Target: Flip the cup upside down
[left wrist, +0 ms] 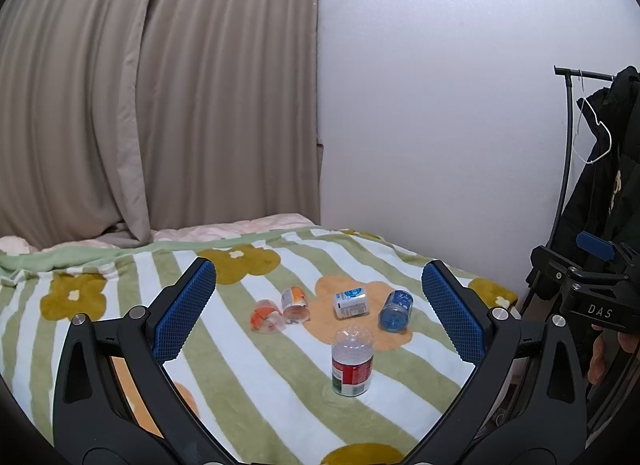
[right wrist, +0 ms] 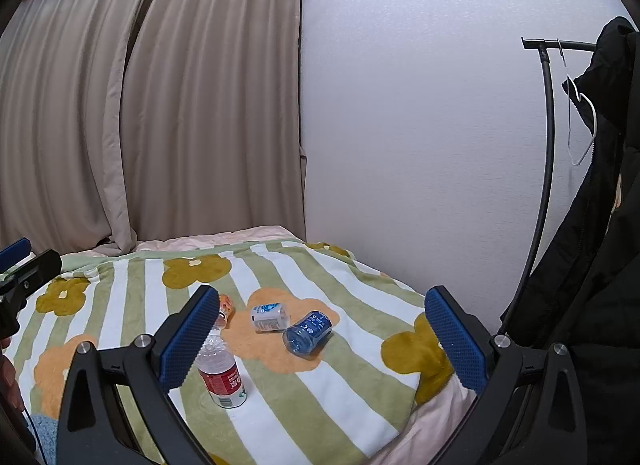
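Observation:
A clear cup with a red, white and green label [left wrist: 352, 363] [right wrist: 221, 373] stands on the striped blanket, its domed closed end up. Behind it lie a blue cup [left wrist: 395, 310] [right wrist: 307, 332], a white cup [left wrist: 351, 304] [right wrist: 270, 317] and two orange cups [left wrist: 295, 304] [left wrist: 266, 316] on their sides. My left gripper [left wrist: 318, 311] is open above the blanket, and the standing cup sits below and between its fingers without touching them. My right gripper [right wrist: 320, 339] is open too, its left pad [right wrist: 188, 339] partly covering the standing cup and an orange cup [right wrist: 226, 307].
The flowered blanket [left wrist: 248, 385] covers a bed against a white wall [left wrist: 440, 125] and beige curtains [left wrist: 140, 105]. A black clothes rack [right wrist: 548, 145] with a dark coat [right wrist: 600, 265] stands at the right. The bed's right edge [right wrist: 436, 397] drops off near my right gripper.

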A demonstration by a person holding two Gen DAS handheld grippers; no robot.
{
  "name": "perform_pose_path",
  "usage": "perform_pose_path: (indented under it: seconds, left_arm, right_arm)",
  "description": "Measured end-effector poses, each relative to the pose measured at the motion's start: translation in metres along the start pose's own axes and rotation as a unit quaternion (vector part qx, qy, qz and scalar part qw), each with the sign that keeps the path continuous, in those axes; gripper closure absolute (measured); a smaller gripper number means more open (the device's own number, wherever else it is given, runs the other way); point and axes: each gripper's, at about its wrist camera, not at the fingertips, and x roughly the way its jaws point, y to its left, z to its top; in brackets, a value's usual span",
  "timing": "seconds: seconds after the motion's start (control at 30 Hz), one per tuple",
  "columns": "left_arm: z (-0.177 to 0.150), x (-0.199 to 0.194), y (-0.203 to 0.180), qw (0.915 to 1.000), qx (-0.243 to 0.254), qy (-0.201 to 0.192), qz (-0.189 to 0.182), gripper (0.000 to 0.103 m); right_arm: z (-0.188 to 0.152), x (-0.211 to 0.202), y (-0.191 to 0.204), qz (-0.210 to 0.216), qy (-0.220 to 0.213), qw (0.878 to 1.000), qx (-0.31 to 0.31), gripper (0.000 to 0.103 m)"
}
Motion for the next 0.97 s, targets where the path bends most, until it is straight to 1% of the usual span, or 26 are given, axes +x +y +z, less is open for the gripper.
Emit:
perform_pose_path:
  seconds: [0.1, 0.4, 0.53, 0.73, 0.97]
  left_arm:
    - [0.0004, 0.0005, -0.0003, 1.0000, 0.000, 0.001, -0.004, 0.000]
    - [0.0008, -0.0023, 0.0007, 1.0000, 0.004, -0.005, -0.001, 0.000]
    - [-0.0005, -0.0054, 0.0011, 0.9999, 0.003, -0.016, -0.003, 0.000]
    - [0.0004, -0.0052, 0.0080, 0.9995, -0.019, -0.018, -0.019, 0.000]
    - [0.0016, -0.0095, 0.0040, 0.9994, -0.002, -0.035, -0.008, 0.000]
  right_arm:
    - [0.0000, 0.0001, -0.0002, -0.001, 0.000, 1.000, 0.000, 0.001]
    - [-0.0002, 0.0000, -0.0007, 0.000, 0.000, 1.000, 0.001, 0.001]
    - [-0.0001, 0.0002, -0.0007, -0.001, -0.001, 1.000, 0.001, 0.001]
    - [-0.0004, -0.0006, 0.0000, -0.001, 0.000, 1.000, 0.001, 0.001]
    - [-0.0004, -0.0004, 0.0002, -0.001, 0.001, 1.000, 0.002, 0.001]
